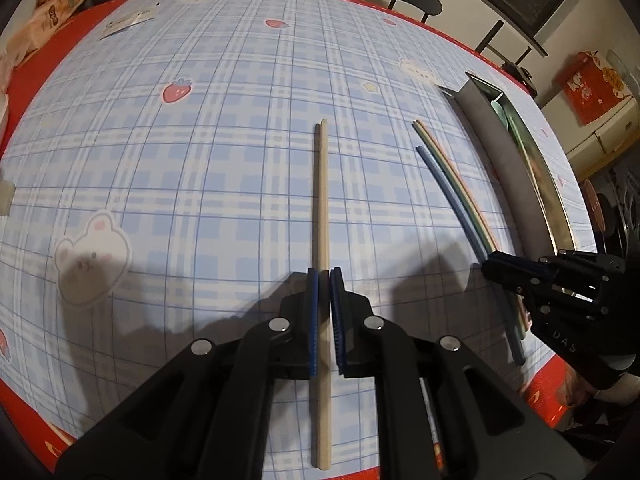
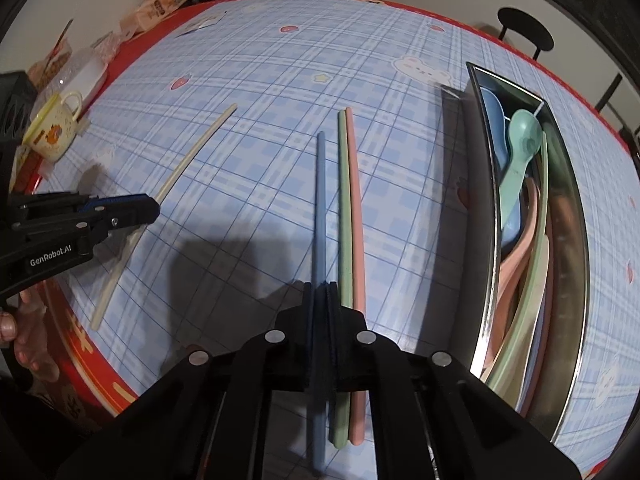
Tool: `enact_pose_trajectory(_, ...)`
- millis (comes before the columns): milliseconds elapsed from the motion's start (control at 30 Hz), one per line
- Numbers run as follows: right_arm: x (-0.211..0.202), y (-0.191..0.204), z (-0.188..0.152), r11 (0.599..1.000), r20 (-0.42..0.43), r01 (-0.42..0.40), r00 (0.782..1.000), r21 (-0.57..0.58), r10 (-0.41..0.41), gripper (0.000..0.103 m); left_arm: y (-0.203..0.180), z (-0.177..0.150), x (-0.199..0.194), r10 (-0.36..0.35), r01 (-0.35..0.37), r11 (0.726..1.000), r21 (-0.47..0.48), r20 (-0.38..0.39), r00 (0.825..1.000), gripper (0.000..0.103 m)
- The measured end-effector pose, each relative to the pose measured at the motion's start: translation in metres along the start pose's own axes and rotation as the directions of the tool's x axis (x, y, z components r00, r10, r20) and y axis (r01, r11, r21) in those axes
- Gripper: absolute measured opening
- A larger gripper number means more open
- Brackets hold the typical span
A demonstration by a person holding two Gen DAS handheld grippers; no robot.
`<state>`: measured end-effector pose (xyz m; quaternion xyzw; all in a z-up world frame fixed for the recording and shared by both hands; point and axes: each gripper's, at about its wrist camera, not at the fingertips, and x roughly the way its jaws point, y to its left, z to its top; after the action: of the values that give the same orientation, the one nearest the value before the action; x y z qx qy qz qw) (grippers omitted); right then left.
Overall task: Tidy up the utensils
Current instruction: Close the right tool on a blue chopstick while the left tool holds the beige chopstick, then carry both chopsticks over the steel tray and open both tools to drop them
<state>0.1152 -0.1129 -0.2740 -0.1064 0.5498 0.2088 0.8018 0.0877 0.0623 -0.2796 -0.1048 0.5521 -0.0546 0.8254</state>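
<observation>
Your left claw (image 1: 324, 276) is nearly closed around the cream chopsticks (image 1: 321, 200), pads touching or almost touching them; they lie flat on the tabletop (image 1: 200, 140), pointing straight ahead. Your right claw (image 2: 321, 292) is pinched onto the blue chopstick (image 2: 321, 208), blurred, so perhaps lifting. Just to its right lie the green (image 2: 343, 200) and pink (image 2: 354, 200) chopsticks, and farther right the steel tray (image 2: 478, 208) holds spoons (image 2: 520, 148) and more chopsticks, the likely destination. Each claw grips near one end, probably for an easy swing over.
</observation>
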Motion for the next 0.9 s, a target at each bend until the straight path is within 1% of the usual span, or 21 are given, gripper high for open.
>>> enact_pose_trajectory(100, -0.002, -0.005, -0.001, 0.999, 0.009, -0.028, 1.0, 0.038, 0.028, 0.006, -0.003, -0.001, -0.001, 0.011, -0.011, 1.0, 0.024, -0.012, 1.0, 0.01)
enact_pose_trajectory(167, -0.006, -0.007, -0.002, 0.997, 0.026, -0.053, 0.998, 0.06, 0.051, 0.006, -0.002, 0.0, -0.002, 0.016, -0.016, 1.0, 0.02, -0.023, 1.0, 0.01)
enact_pose_trajectory(300, -0.025, -0.007, 0.0, 0.992, 0.083, -0.103, 0.992, 0.072, 0.097, 0.006, 0.009, 0.002, -0.008, -0.035, 0.033, 0.998, -0.057, -0.033, 0.999, 0.01)
enact_pose_trajectory(400, -0.034, -0.008, 0.002, 0.988, 0.108, -0.128, 0.987, 0.081, 0.119, 0.006, 0.018, 0.006, -0.013, -0.079, 0.074, 0.989, -0.131, -0.036, 0.996, 0.01)
enact_pose_trajectory(567, -0.038, -0.013, -0.001, 0.981, 0.117, -0.157, 0.983, 0.117, 0.144, 0.006, 0.014, 0.007, -0.019, -0.073, 0.068, 0.99, -0.121, -0.034, 0.997, 0.01)
enact_pose_trajectory(667, -0.036, -0.017, -0.003, 0.975, 0.115, -0.172, 0.981, 0.137, 0.157, 0.006, 0.009, 0.009, -0.021, -0.087, 0.083, 0.991, -0.108, -0.033, 0.996, 0.01)
enact_pose_trajectory(700, -0.038, -0.017, -0.004, 0.974, 0.119, -0.178, 0.98, 0.141, 0.162, 0.006, 0.007, 0.009, -0.022, -0.101, 0.098, 0.989, -0.108, -0.03, 0.994, 0.01)
enact_pose_trajectory(767, -0.042, -0.018, -0.005, 0.971, 0.134, -0.191, 0.976, 0.143, 0.172, 0.006, 0.004, 0.013, -0.028, -0.153, 0.149, 0.982, -0.113, -0.021, 0.988, 0.01)
enact_pose_trajectory(900, -0.053, -0.024, -0.004, 0.965, 0.176, -0.212, 0.967, 0.152, 0.185, 0.006, -0.005, 0.028, -0.042, -0.226, 0.225, 0.967, -0.123, 0.011, 0.974, 0.01)
